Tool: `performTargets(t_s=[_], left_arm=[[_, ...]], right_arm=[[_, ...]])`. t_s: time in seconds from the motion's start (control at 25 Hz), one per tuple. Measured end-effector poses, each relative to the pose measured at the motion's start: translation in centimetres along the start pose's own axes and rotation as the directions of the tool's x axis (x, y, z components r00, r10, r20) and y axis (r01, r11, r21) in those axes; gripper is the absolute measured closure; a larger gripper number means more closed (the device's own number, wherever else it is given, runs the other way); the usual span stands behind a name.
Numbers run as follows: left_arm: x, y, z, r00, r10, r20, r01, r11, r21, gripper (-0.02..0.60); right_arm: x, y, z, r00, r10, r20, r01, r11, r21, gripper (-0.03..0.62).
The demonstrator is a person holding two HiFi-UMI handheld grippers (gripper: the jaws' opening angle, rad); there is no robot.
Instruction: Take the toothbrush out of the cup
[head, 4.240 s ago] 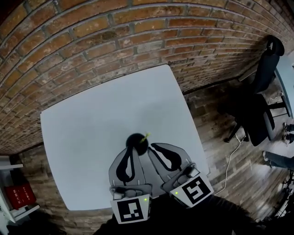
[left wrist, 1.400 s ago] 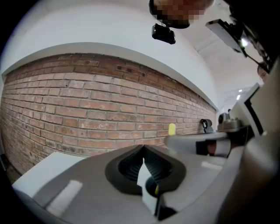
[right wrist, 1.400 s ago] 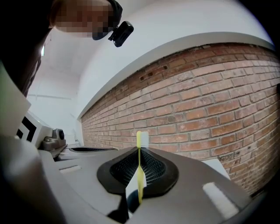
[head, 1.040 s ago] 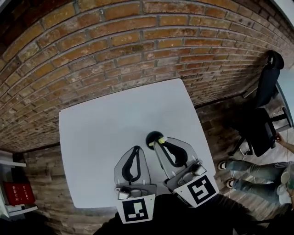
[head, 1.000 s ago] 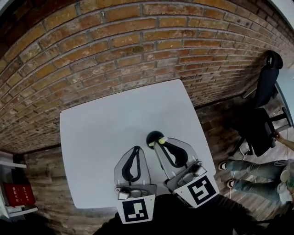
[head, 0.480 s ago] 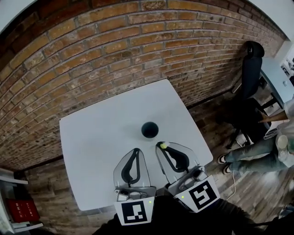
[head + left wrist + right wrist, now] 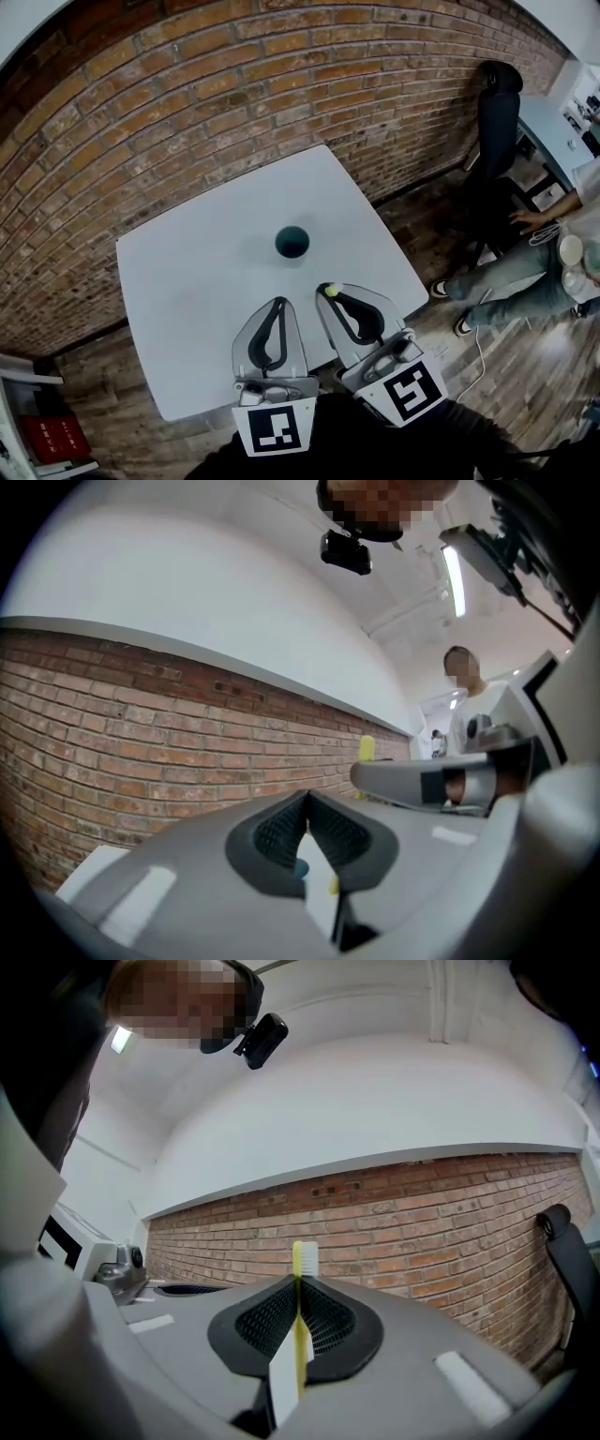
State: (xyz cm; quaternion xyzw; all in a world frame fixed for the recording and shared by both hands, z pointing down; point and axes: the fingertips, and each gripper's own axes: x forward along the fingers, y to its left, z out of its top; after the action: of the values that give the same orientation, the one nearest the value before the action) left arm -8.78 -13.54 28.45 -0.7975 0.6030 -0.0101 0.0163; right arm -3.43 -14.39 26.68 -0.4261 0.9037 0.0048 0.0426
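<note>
A dark teal cup [image 7: 292,242] stands upright near the middle of the white table [image 7: 187,281]. My right gripper [image 7: 330,292] is shut on a yellow toothbrush [image 7: 300,1330], which stands upright between the pads with its white bristle head [image 7: 306,1260] above the jaws. In the head view the toothbrush [image 7: 330,291] is a yellow dot at the jaw tips, a short way nearer me than the cup. My left gripper [image 7: 278,305] hovers beside it, shut on nothing. In the left gripper view the left gripper [image 7: 307,804] has its pads together, and the toothbrush [image 7: 367,749] sticks up at the right.
A brick wall [image 7: 206,112] runs behind the table. To the right stand a black office chair [image 7: 495,103] and a seated person's legs [image 7: 511,272] on the wooden floor. A shelf with a red item [image 7: 52,439] is at the lower left.
Both grippers have drawn back from the cup toward me. The toothbrush, earlier at the cup's rim, has come away in the right gripper, and the cup stands alone.
</note>
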Motion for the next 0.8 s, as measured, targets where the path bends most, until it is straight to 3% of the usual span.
performTargets(t_s=[0.8], left_arm=[[-0.6,0.5,1.9,0.999,0.003,0.039,-0.005,0.999,0.05,0.574]], right_arm=[[0.5,0.8,1.5,0.999,0.027,0.038,-0.026,1.0,-0.014,0.583]])
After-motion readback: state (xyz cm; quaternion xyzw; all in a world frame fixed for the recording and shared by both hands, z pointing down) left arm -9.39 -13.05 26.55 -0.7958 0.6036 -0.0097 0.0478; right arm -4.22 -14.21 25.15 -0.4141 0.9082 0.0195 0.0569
